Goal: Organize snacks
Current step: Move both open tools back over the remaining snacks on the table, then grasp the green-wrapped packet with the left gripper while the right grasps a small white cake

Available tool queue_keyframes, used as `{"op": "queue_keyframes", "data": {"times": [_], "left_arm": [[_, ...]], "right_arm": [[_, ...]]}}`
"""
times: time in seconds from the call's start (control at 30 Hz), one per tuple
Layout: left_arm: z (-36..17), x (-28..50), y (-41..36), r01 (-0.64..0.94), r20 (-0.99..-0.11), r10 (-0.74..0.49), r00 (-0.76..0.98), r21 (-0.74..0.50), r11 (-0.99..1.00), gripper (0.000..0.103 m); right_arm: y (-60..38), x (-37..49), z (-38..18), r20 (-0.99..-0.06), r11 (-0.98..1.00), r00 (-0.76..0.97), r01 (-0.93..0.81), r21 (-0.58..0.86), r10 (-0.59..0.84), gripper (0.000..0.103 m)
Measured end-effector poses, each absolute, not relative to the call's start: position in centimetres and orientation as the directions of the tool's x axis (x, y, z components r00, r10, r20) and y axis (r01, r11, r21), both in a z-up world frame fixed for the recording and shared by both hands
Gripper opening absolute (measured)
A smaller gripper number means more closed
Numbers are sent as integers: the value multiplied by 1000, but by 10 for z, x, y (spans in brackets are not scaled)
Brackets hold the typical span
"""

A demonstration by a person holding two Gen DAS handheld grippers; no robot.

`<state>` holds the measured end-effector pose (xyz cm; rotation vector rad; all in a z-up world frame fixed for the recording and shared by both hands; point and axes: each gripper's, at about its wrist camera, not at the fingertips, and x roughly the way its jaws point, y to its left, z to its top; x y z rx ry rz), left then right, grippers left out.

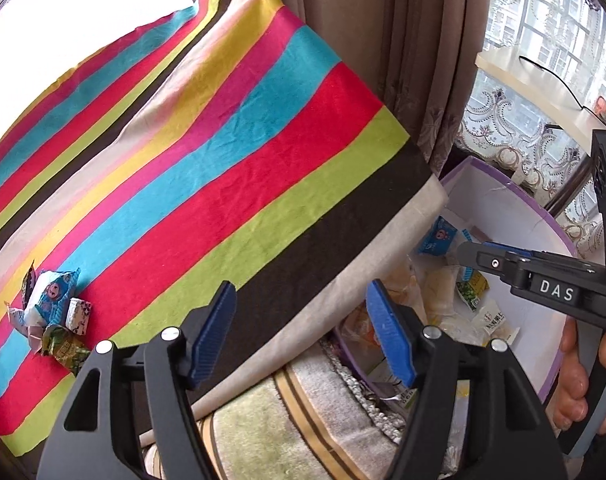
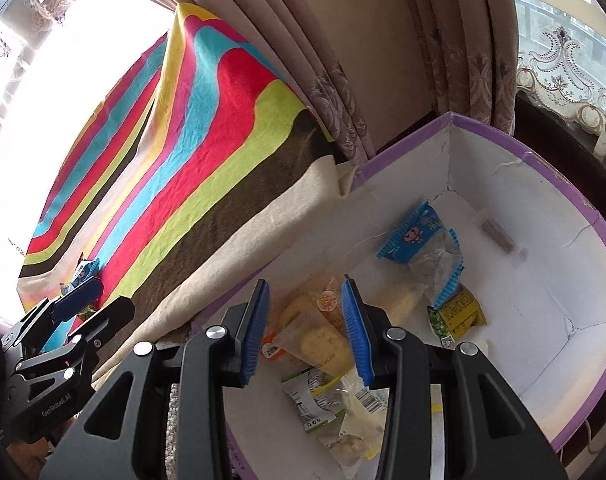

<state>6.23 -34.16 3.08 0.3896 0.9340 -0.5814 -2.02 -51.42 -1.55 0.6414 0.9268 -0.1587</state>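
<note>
1. The left gripper (image 1: pixel 303 336) hangs over the edge of the striped cloth (image 1: pixel 231 152), jaws wide apart with nothing between them.
2. The right gripper (image 2: pixel 305 332) hovers over the purple-rimmed box (image 2: pixel 543 160), jaws part open, gripping nothing.
3. Several snacks already lie in the box; a small pile of snack packets (image 1: pixel 55 312) remains on the cloth, well apart from the box.
4. Likely next: carry the left gripper to that pile and close across one packet's short side.
5. The blue packet (image 1: pixel 53 294) in the pile lies tilted, its long axis running diagonally across the stripes.
</note>
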Motion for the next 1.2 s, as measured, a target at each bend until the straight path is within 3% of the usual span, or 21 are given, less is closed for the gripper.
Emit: {"op": "queue_keyframes", "data": {"times": [0.57,0.93,1.2], "left_arm": [[45,102,-236,400,-802,-265,535,-36,916,71],[36,119,-136,175,-804,-225,550,-153,973,71],[23,138,-104,131,-817,-242,523,-203,970,71]], "right_arm": [[-437,24,4,-790,874,577,256,414,205,39],[-388,49,10,-792,901,557,164,402,252,44],[-361,64,17,-799,928,553,117,353,235,52]]}}
